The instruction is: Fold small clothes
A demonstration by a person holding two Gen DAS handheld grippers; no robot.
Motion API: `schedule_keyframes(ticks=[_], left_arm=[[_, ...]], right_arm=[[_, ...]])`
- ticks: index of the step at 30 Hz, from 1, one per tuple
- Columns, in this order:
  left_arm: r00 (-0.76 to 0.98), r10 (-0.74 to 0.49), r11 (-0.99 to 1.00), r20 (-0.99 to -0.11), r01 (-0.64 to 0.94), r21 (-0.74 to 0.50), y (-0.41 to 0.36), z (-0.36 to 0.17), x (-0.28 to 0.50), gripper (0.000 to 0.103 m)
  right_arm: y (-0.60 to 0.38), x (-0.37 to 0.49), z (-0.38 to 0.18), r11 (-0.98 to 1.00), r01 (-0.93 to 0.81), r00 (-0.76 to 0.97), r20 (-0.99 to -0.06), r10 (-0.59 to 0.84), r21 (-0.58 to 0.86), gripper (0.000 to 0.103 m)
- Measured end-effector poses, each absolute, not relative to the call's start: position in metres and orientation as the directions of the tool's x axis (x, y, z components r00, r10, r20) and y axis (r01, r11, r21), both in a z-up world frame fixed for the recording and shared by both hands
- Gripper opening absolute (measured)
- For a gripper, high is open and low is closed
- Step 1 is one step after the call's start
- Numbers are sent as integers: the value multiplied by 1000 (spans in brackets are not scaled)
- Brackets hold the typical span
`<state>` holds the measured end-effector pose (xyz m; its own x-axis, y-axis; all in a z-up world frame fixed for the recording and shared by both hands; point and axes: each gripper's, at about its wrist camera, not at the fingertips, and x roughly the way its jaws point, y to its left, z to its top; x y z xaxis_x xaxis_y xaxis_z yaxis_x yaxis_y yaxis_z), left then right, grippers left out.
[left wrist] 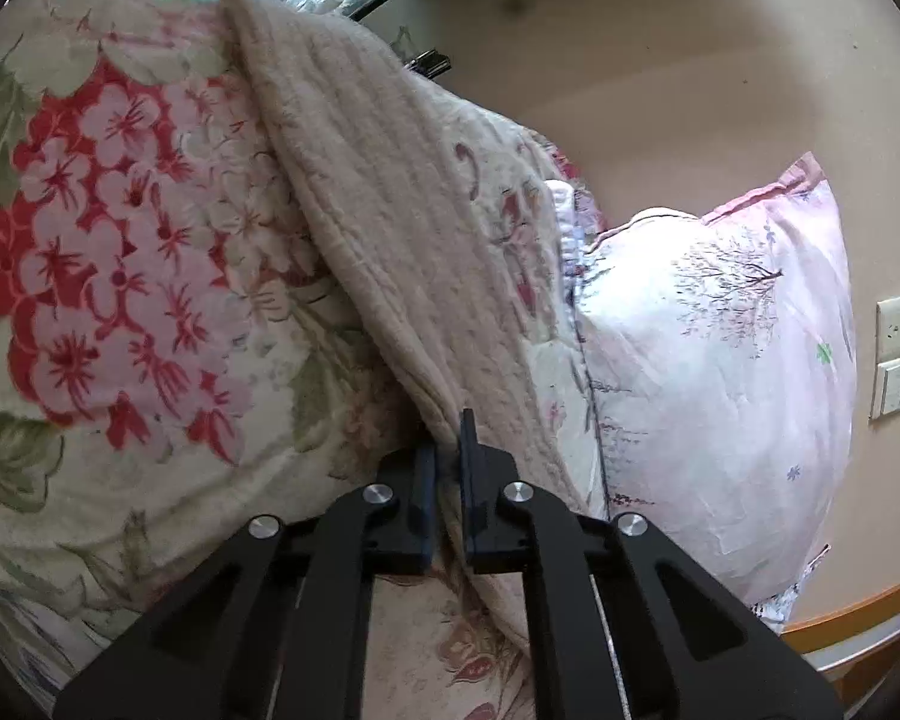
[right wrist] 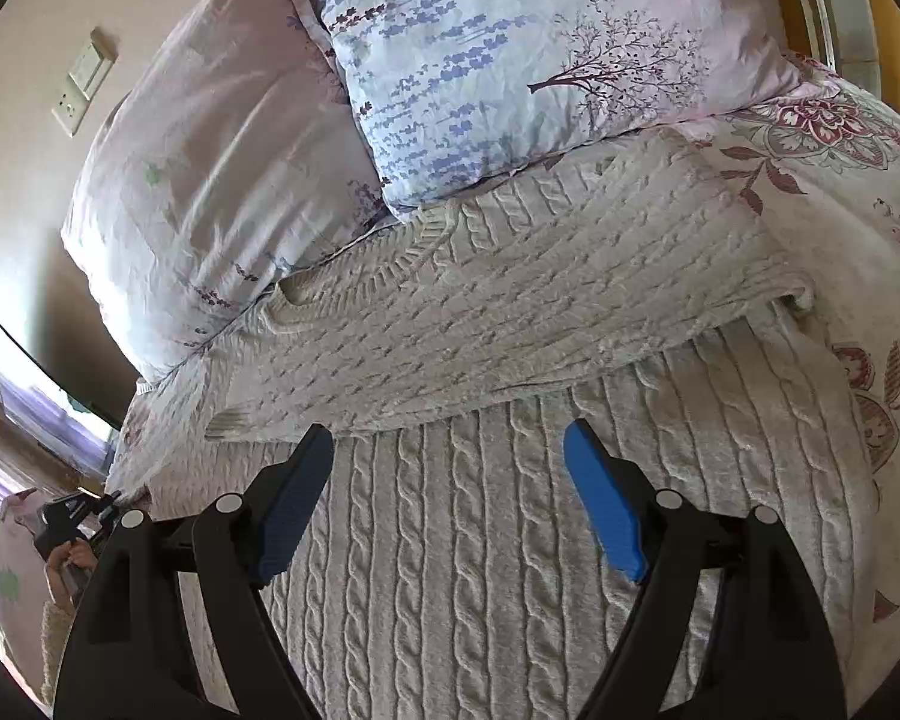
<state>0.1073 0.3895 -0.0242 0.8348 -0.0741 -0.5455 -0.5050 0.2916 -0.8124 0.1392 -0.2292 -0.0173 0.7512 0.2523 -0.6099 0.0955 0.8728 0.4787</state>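
Jaws of the left gripper (left wrist: 448, 456) pinch an edge of the cream cable-knit sweater (right wrist: 510, 324) lying on the floral quilt (right wrist: 840, 192); the right gripper (right wrist: 450, 450) gapes wide just above its knit, holding nothing.

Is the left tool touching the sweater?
Touching. Left wrist view: the left tool has its jaws pinched on the cream knit sweater edge, fabric caught between them.

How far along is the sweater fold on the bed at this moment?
Done: one part of the cable-knit sweater already lies folded across its body. In hand: the left gripper is shut on a cream knit edge; the right gripper hangs open above the knit. Left: the remaining folds.
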Motion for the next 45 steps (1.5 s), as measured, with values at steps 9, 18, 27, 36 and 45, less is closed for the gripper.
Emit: schedule_keyframes(ticks=[9, 18, 27, 36, 45], left_arm=[[918, -239, 455, -316, -182, -872, 304, 64, 142, 5], [796, -573, 485, -195, 138, -864, 128, 62, 184, 6], [715, -583, 461, -386, -100, -882, 97, -13, 196, 42], [789, -455, 368, -414, -257, -894, 166, -7, 183, 38], [811, -486, 483, -325, -61, -873, 114, 50, 210, 6]], right_arm=[[-240, 130, -15, 869, 96, 774, -586, 241, 485, 81], [-247, 122, -19, 867, 108, 774, -589, 234, 487, 81], [-257, 117, -22, 866, 123, 773, -594, 222, 485, 81], [-254, 121, -25, 861, 99, 765, -591, 255, 499, 81], [-271, 107, -15, 869, 100, 807, -550, 214, 485, 81]])
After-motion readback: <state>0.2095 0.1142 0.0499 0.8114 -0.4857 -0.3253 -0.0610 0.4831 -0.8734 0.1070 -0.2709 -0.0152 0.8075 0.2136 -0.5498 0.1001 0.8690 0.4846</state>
